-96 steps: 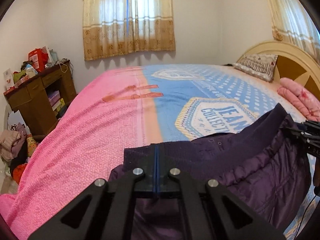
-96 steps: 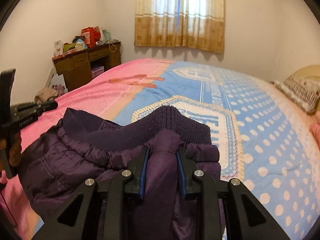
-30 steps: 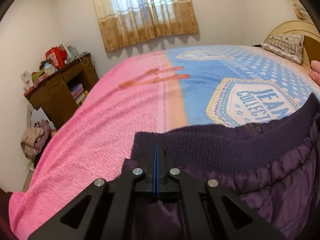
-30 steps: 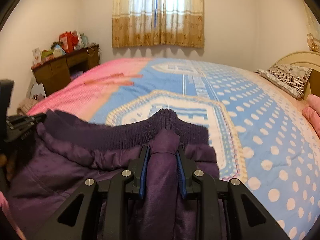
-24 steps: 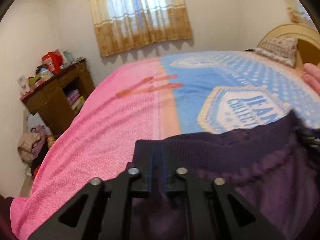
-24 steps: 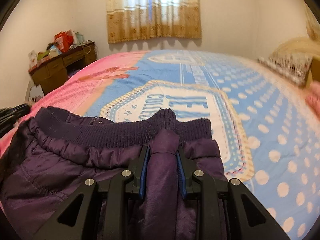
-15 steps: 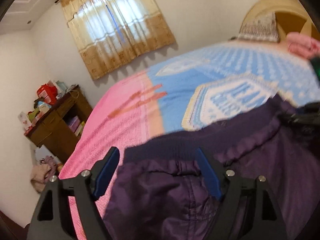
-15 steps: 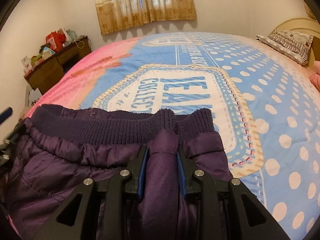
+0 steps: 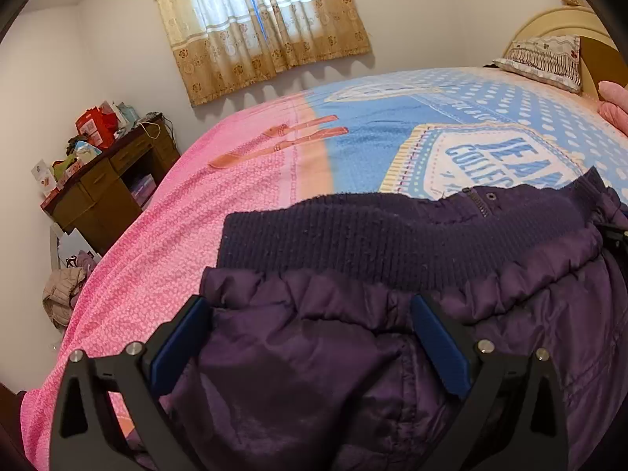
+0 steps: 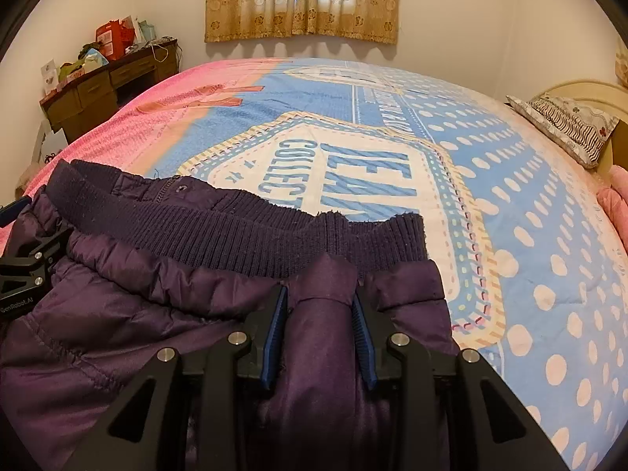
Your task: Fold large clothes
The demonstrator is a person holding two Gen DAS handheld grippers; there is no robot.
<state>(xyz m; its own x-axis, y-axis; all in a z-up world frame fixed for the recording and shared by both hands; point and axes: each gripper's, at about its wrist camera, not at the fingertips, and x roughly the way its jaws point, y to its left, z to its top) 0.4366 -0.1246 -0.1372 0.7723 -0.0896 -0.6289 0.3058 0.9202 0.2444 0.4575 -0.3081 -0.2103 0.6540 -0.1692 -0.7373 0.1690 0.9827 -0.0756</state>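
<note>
While our left gripper [image 9: 310,325] has just sprung fully wide, releasing the purple jacket [image 9: 392,333], our right gripper [image 10: 318,314], jaws easing apart, still pinches a fabric ridge. The jacket lies on the bed [image 10: 510,196], ribbed hem [image 10: 251,231] flat. Risk: withdrawing right before full release drags that corner and ruins the fold.

White walls; a curtained window [image 9: 259,27] glows beyond the pink-and-blue bed [image 9: 353,145]. A cluttered wooden desk [image 9: 110,188] stands left.
</note>
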